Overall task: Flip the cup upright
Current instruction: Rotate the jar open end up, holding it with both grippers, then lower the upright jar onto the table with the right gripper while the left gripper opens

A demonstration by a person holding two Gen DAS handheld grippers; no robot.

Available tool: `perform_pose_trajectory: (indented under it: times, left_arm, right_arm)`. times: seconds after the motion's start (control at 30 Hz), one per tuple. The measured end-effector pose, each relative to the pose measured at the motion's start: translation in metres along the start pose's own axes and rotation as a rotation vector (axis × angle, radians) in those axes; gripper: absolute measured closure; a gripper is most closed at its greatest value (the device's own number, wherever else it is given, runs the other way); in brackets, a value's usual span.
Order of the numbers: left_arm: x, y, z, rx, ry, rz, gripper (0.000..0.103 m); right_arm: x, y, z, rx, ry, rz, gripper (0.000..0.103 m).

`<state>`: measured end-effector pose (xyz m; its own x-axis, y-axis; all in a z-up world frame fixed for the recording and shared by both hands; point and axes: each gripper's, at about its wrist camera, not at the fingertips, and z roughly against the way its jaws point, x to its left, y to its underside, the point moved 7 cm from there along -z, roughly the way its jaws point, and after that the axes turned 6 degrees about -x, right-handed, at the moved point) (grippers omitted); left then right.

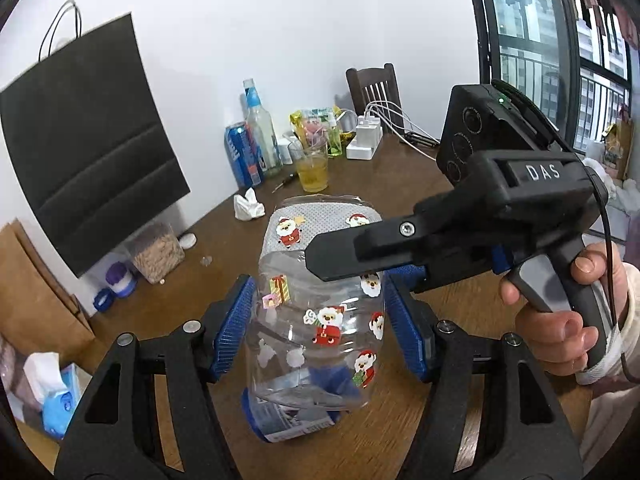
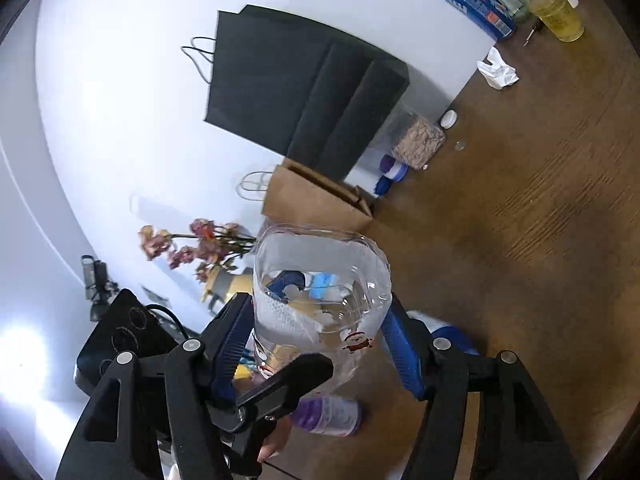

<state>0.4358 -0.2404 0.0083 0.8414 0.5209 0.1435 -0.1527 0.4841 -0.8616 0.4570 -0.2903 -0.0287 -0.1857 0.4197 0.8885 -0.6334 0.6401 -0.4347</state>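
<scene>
— Looks almost weightless: a clear thin-walled plastic cup with Santa stickers, empty. Probably buckles under a hard squeeze and slips where the plastic is bare.

— Sits where?

— Near upright over the brown wooden tabletop, between the blue pads of the left claw. Seems clamped there, with a pad against each wall. Also stands between the pads of the right claw, brought in crosswise. Cannot tell whether those pads pinch the cup or only flank it.

— Best place to hold?

— Mid-body, across the ribbed stretch, with light pressure. Better to keep off the ragged end, likely the flimsiest part.

— Anything hidden?

— Hard to say which end is open, given the glare and see-through walls. Equally hard to separate the lower end from a blue-capped labelled bottle lying beneath. Cannot tell whether touching it or apart.
</scene>
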Motion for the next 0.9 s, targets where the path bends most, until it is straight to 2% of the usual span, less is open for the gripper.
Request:
perform_pose_trajectory:
  times: [0.17, 0.23, 0.3, 0.33, 0.5, 0.6, 0.63, 0.67, 0.77, 0.9]
  left_arm:
    - [0.019, 0.021, 0.001, -0.016, 0.038, 0.069, 0.039]
    - [0.024, 0.033, -0.002, 0.000, 0.018, 0.094, 0.039]
    - [0.023, 0.039, -0.001, 0.030, -0.029, 0.077, 0.039]
    - [0.024, 0.039, 0.005, 0.013, -0.042, 0.091, 0.039]
    - [0.026, 0.040, 0.042, -0.060, -0.116, 0.254, 0.036]
    - [0.017, 0.047, 0.060, -0.056, -0.189, 0.286, 0.034]
    - [0.014, 0.051, 0.065, -0.053, -0.189, 0.317, 0.028]
    - [0.012, 0.057, 0.068, -0.047, -0.184, 0.365, 0.024]
    - [0.007, 0.083, 0.069, -0.004, -0.166, 0.483, 0.024]
    - [0.003, 0.109, 0.065, 0.001, -0.187, 0.513, 0.025]
  right_arm:
    - [0.010, 0.009, -0.017, 0.019, 0.095, 0.165, 0.036]
    - [0.013, 0.015, -0.025, 0.034, 0.122, 0.221, 0.036]
    - [0.018, 0.022, -0.029, 0.043, 0.152, 0.278, 0.036]
    - [0.024, 0.026, -0.031, 0.044, 0.154, 0.313, 0.036]
    - [0.048, 0.047, -0.035, 0.067, 0.164, 0.447, 0.036]
    - [0.059, 0.063, -0.032, 0.100, 0.120, 0.488, 0.036]
    - [0.060, 0.069, -0.032, 0.118, 0.109, 0.488, 0.036]
    - [0.060, 0.076, -0.031, 0.132, 0.117, 0.505, 0.036]
    - [0.059, 0.096, -0.028, 0.145, 0.181, 0.619, 0.036]
    - [0.042, 0.115, -0.033, 0.180, 0.247, 0.694, 0.036]
